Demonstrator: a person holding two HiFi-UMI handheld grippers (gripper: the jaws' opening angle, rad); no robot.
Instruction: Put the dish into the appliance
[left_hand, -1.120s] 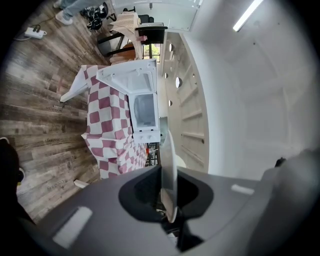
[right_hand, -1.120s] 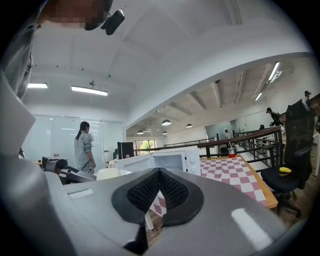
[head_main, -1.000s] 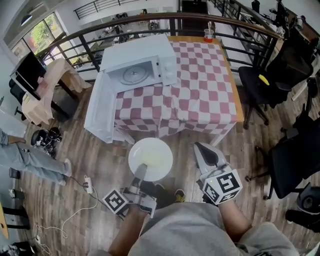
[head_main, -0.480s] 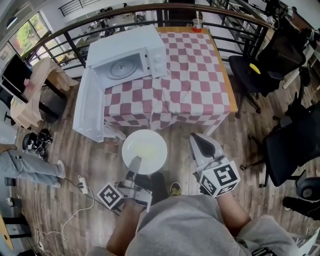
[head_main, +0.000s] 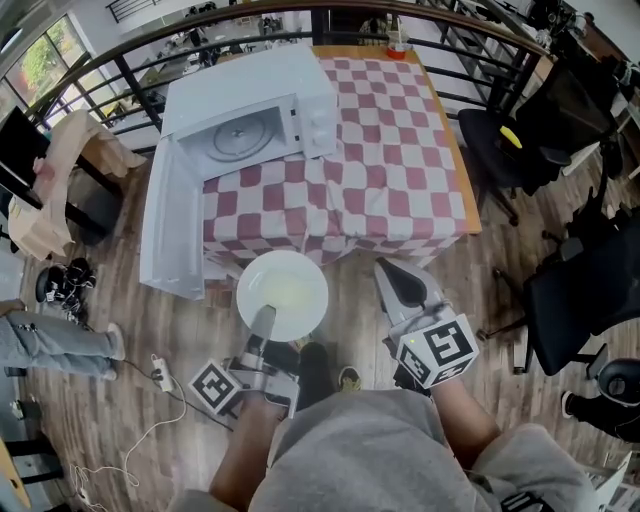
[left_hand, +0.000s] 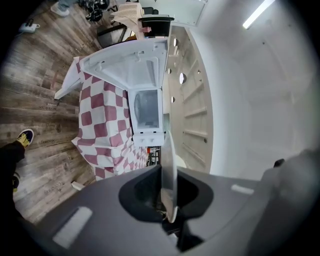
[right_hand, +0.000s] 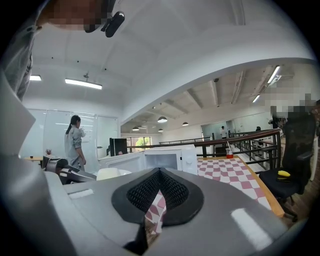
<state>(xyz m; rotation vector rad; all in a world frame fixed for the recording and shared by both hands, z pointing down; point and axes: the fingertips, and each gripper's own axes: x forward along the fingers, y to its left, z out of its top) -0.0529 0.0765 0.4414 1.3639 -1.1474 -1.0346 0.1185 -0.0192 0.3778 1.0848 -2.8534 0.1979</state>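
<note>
My left gripper (head_main: 263, 322) is shut on the near rim of a round white dish (head_main: 283, 293), holding it about level just short of the table's near edge. In the left gripper view the dish (left_hand: 169, 170) shows edge-on between the jaws, which are closed on it. The white microwave (head_main: 250, 110) stands at the table's left end on a red-checked cloth (head_main: 400, 160). Its door (head_main: 172, 225) swings wide to the left and its glass turntable is bare. My right gripper (head_main: 390, 275) hovers to the dish's right, shut and holding nothing (right_hand: 159, 192).
Black office chairs (head_main: 530, 130) stand right of the table. A dark railing (head_main: 200, 30) runs behind it. A red cup (head_main: 398, 48) sits on the far table edge. A white cable (head_main: 150, 375) and a person's legs (head_main: 40, 335) are on the floor at left.
The dish and both grippers have come closer to the table and the open microwave. The left gripper's hold on the dish is unchanged.
</note>
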